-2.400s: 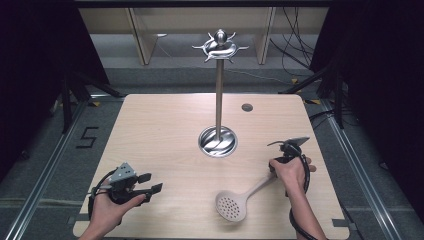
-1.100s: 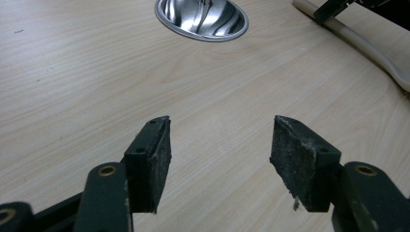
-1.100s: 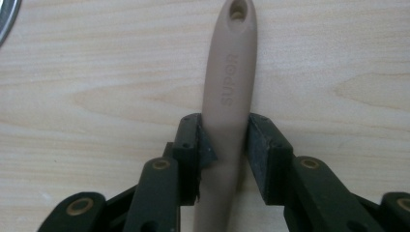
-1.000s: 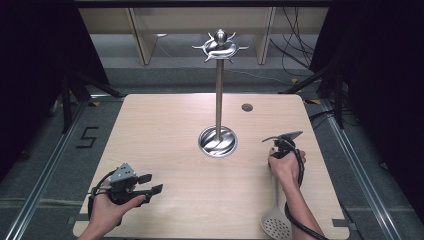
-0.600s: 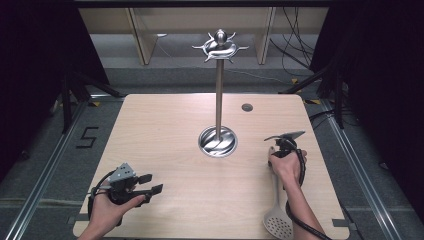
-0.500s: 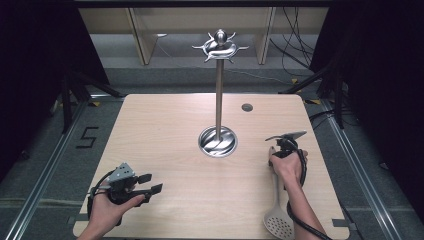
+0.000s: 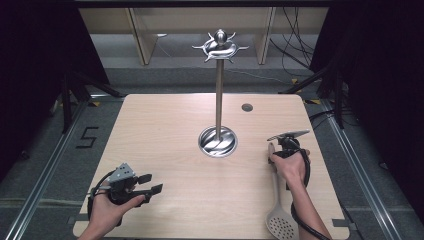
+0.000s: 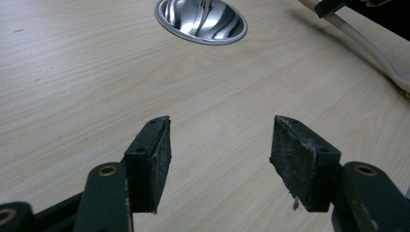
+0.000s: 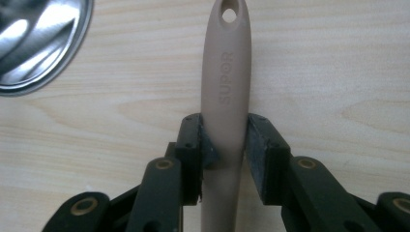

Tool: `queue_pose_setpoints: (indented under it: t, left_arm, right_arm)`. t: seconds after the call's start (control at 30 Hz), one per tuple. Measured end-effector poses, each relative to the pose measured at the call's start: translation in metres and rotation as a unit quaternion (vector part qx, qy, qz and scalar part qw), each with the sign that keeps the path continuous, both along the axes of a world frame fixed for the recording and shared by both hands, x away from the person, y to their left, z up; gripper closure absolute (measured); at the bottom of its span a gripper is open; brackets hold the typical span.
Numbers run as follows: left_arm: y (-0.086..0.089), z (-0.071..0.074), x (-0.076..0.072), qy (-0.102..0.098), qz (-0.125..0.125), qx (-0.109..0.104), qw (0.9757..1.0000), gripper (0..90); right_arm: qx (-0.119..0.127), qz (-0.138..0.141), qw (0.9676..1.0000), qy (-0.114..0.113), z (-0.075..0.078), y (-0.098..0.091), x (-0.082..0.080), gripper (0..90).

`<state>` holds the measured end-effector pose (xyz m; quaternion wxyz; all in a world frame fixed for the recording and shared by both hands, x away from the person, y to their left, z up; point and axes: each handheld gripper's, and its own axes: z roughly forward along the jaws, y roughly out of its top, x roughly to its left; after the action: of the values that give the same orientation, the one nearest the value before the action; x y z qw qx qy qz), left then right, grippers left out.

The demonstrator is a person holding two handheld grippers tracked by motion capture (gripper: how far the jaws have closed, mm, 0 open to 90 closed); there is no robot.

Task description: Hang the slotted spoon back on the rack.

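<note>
Pale wood table (image 7: 165,130) fills the middle of the high view, a steel stand (image 7: 218,90) at its centre. At lower right my right gripper (image 9: 225,140) clamps the skimmer (image 7: 278,200) by its handle. At lower left my left gripper (image 8: 220,159) gapes wide, holding nothing.

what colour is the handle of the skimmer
Beige handle, with SUPOR lettering; clearest in the right gripper view.

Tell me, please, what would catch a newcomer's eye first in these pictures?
Probably the tall steel utensil stand, rising from its round base mid-table. Next, the beige slotted spoon at the near right edge, its handle clamped in the right tool. The left tool gapes open over bare wood.
</note>
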<state>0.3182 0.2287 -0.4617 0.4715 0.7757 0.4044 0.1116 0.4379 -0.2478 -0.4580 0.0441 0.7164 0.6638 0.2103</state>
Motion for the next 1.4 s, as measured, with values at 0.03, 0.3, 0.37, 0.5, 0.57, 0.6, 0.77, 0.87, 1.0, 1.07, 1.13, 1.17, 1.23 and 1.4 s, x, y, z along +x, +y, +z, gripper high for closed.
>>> queue_pose_setpoints:
  t: [0.03, 0.3, 0.37, 0.5, 0.57, 0.6, 0.77, 0.87, 1.0, 1.07, 1.13, 1.17, 1.23, 1.4]
  left_arm:
    - [0.0, 0.0, 0.0, -0.001, 0.001, -0.001, 1.0, 39.1]
    - [0.0, 0.0, 0.0, -0.004, -0.004, 0.001, 1.0, 39.2]
    - [0.0, 0.0, 0.0, -0.004, 0.002, -0.002, 1.0, 39.2]
    - [0.0, 0.0, -0.001, -0.003, 0.001, 0.0, 1.0, 39.2]
    - [0.0, -0.001, 0.0, -0.006, -0.005, 0.002, 1.0, 39.2]
    - [0.0, -0.001, 0.0, -0.003, -0.004, 0.0, 1.0, 39.2]
    - [-0.001, -0.001, 0.001, -0.002, -0.005, 0.003, 1.0, 39.2]
    - [-0.001, 0.0, 0.0, -0.002, 0.0, -0.002, 1.0, 39.3]
    - [0.0, -0.001, 0.0, -0.004, 0.003, -0.003, 1.0, 39.3]
    - [0.0, 0.0, -0.001, -0.004, 0.006, 0.0, 1.0, 39.4]
    - [0.001, 0.001, -0.001, -0.005, 0.004, -0.003, 1.0, 39.4]
    - [0.001, 0.0, -0.001, -0.006, 0.002, -0.006, 1.0, 39.4]
    - [0.001, 0.0, 0.0, -0.007, 0.002, -0.006, 1.0, 39.4]
    - [0.002, 0.001, -0.001, -0.006, 0.002, -0.004, 1.0, 39.3]
  right_arm:
    - [0.0, 0.015, 0.9999, -0.007, 0.001, -0.002, -0.001, 69.2]
    - [0.001, 0.053, 0.9969, -0.059, 0.019, -0.003, -0.013, 69.2]
    - [0.0, 0.054, 0.9958, -0.074, 0.023, -0.003, -0.016, 69.2]
    - [0.013, 0.064, 0.9944, -0.084, 0.031, -0.005, -0.023, 69.2]
    - [0.006, 0.059, 0.9945, -0.086, 0.035, -0.003, -0.025, 69.2]
    - [0.009, 0.064, 0.9939, -0.089, 0.036, -0.004, -0.026, 69.2]
    - [0.028, 0.057, 0.9931, -0.098, 0.043, 0.001, -0.033, 69.2]
    - [0.033, 0.061, 0.9921, -0.105, 0.047, 0.0, -0.037, 69.2]
    - [0.026, 0.11, 0.9807, -0.159, 0.045, -0.007, -0.04, 69.2]
    - [0.027, 0.111, 0.9784, -0.172, 0.047, -0.005, -0.043, 69.2]
    - [0.026, 0.115, 0.9764, -0.181, 0.048, -0.004, -0.046, 69.2]
    - [0.035, 0.107, 0.9794, -0.167, 0.052, -0.002, -0.049, 69.2]
    - [0.028, 0.12, 0.9737, -0.192, 0.052, -0.003, -0.05, 69.3]
    - [0.025, 0.141, 0.9636, -0.226, 0.055, -0.008, -0.054, 69.3]
